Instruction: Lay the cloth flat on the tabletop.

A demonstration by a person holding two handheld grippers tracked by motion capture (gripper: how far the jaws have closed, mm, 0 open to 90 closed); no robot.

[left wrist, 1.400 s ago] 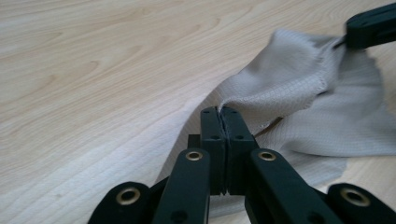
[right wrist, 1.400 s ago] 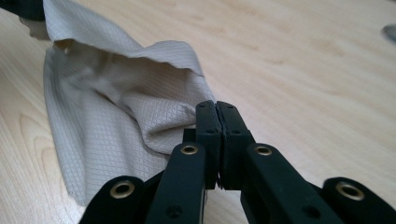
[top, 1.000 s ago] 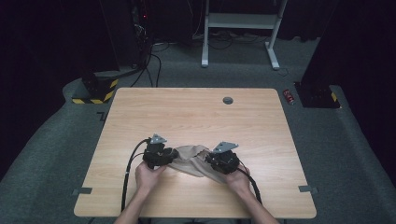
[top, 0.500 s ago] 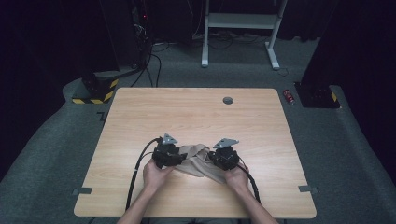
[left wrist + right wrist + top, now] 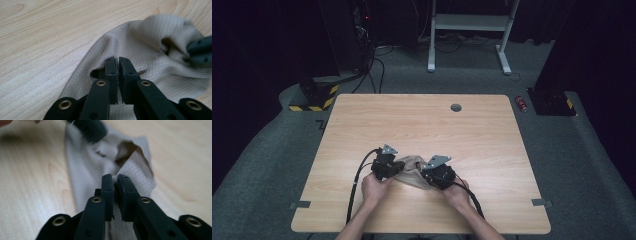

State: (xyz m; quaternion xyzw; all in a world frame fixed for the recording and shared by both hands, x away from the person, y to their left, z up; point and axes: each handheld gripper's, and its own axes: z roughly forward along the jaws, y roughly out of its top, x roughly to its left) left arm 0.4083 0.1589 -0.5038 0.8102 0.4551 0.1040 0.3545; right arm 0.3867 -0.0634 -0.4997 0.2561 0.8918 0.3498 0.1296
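Near the front edge of the light wooden counter (image 5: pixel 422 120), the left hand-held gripper (image 5: pixel 117 60) has its two black jaws closed almost fully; they have just been closing, and they pinch a fold of the thin beige cloth with a fine grid pattern (image 5: pixel 130 42) at a stitched hem. The right hand-held gripper (image 5: pixel 114 178) also pinches a raised fold of this cloth between nearly closed jaws, which have just opened a little. From the high view, the cloth (image 5: pixel 413 167) lies bunched on the counter between the left hand-held gripper (image 5: pixel 398 167) and the right hand-held gripper (image 5: pixel 426 175), touching both. Black cables (image 5: pixel 357 185) trail back toward the person. A small round grey grommet (image 5: pixel 456 107) sits far away, near the back edge.
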